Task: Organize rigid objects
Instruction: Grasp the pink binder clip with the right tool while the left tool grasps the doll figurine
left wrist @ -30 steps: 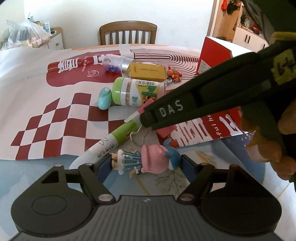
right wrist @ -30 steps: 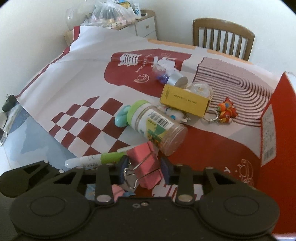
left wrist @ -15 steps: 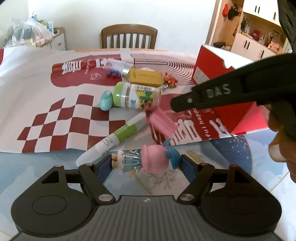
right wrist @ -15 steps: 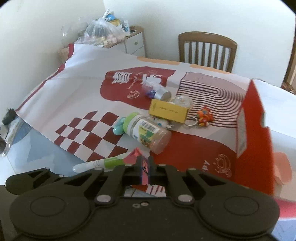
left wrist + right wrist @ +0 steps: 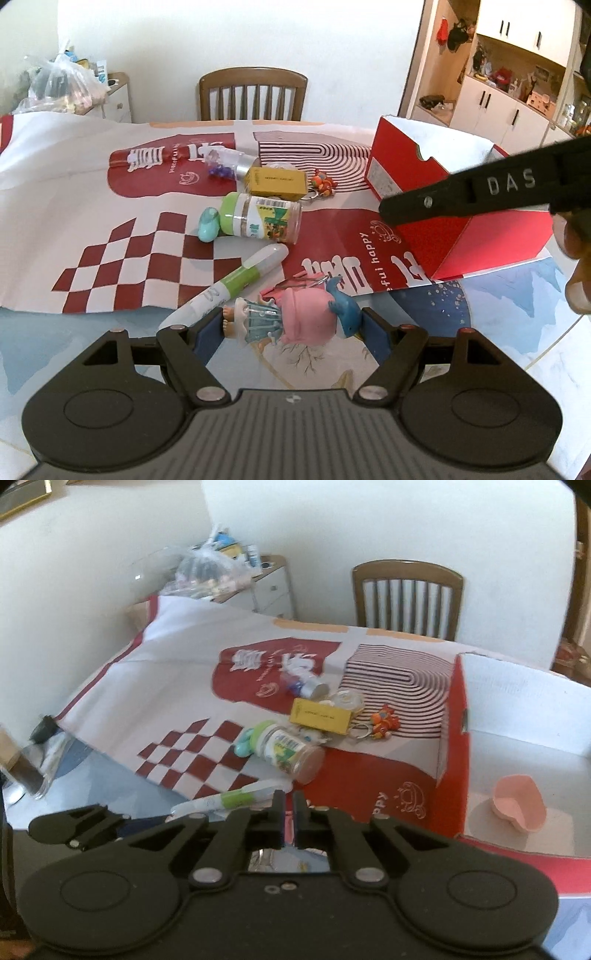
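step: carrying toys to box | left gripper (image 5: 291,325) clamped on pink-hatted figurine with blue whale (image 5: 295,317) | right gripper (image 5: 289,814) nearly closed, contents unclear | next: drop into red cardboard box (image 5: 452,738)

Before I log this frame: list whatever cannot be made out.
Pink clip: left wrist view, mostly hidden behind the doll.
Red box: right wrist view, cut off by the right edge.
Jar label: both views, print too small.
Right gripper: right wrist view, own fingers hide any contents.
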